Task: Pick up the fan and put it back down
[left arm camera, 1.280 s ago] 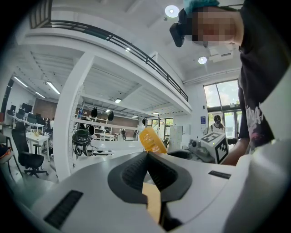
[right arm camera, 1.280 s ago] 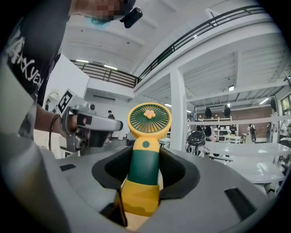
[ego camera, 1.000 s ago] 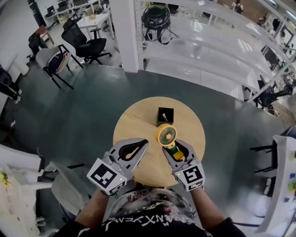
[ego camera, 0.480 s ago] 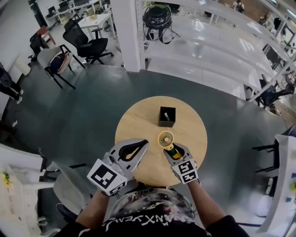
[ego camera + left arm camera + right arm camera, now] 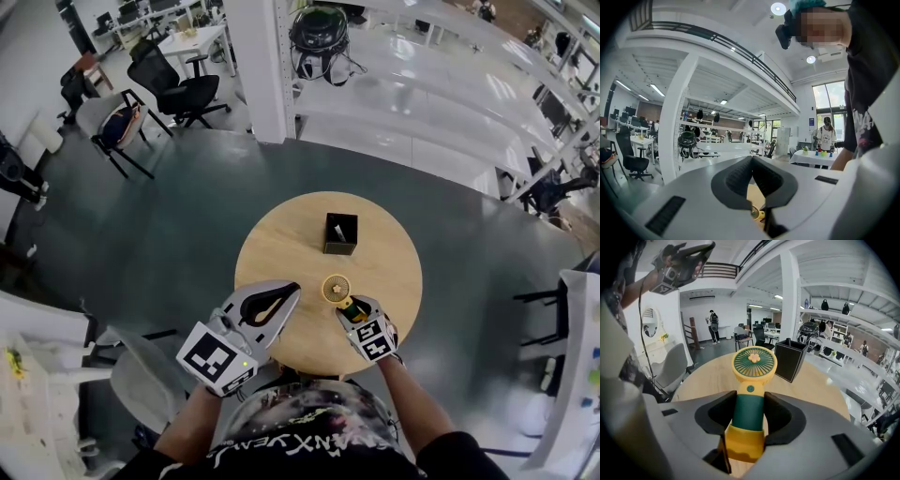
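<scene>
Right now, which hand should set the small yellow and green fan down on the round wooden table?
Right. The right tool grips the yellow and green fan by its handle over the round wooden table; the left tool is shut and empty.

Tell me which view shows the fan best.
The right gripper view: the fan fills the centre, grille and handle sharp, handle gripped between the jaws. The head view shows the fan tiny from above; the left gripper view only glimpses it between its jaws.
</scene>
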`<action>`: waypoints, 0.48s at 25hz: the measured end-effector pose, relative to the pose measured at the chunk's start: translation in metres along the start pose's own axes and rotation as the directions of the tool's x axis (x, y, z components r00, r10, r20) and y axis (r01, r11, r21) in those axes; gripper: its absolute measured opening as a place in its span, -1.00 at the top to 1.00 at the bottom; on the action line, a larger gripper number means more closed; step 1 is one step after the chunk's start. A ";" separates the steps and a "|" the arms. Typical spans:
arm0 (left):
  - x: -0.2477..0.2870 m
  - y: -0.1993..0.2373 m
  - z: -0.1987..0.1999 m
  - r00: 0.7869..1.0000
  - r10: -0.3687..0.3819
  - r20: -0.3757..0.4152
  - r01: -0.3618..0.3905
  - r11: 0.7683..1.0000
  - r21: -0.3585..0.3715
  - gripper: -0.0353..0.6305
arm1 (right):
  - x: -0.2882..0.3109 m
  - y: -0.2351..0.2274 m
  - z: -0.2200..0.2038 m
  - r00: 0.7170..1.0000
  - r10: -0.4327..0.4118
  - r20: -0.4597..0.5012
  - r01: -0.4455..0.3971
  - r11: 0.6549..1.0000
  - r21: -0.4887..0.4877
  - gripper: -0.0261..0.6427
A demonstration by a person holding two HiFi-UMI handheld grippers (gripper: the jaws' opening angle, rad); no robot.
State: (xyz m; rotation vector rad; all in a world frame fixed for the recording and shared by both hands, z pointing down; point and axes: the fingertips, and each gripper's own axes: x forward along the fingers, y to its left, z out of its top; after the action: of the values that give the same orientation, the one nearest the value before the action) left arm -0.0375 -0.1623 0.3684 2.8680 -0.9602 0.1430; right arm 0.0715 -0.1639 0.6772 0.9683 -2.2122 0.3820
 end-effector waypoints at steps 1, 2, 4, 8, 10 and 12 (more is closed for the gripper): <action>0.000 0.000 0.000 1.000 0.000 -0.002 0.000 1.000 0.000 0.84 | 0.003 0.000 -0.005 1.000 0.002 -0.014 -0.002 1.000 0.000 0.37; 0.000 0.000 0.000 1.000 0.001 -0.002 -0.001 1.000 0.000 0.84 | 0.005 0.000 -0.010 1.000 0.005 -0.028 -0.005 1.000 0.001 0.37; -0.001 -0.001 -0.001 1.000 0.001 -0.003 -0.001 1.000 0.000 0.84 | 0.009 0.000 -0.020 0.998 0.010 -0.057 -0.010 1.000 -0.001 0.37; -0.001 0.001 -0.003 1.000 0.002 -0.004 -0.002 1.000 -0.002 0.84 | 0.017 0.000 -0.037 0.994 0.020 -0.106 -0.021 1.000 -0.007 0.37; -0.001 0.000 -0.003 1.000 0.002 -0.006 -0.002 1.000 -0.003 0.84 | 0.020 -0.001 -0.045 0.991 0.026 -0.130 -0.027 1.000 -0.007 0.37; -0.001 -0.001 -0.003 1.000 0.002 -0.007 -0.002 1.000 -0.004 0.84 | 0.023 -0.001 -0.053 0.986 0.037 -0.160 -0.038 0.999 -0.007 0.37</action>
State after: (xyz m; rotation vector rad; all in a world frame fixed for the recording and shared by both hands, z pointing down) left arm -0.0378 -0.1610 0.3717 2.8617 -0.9610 0.1507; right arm 0.0856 -0.1502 0.7314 0.8609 -2.0875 0.4494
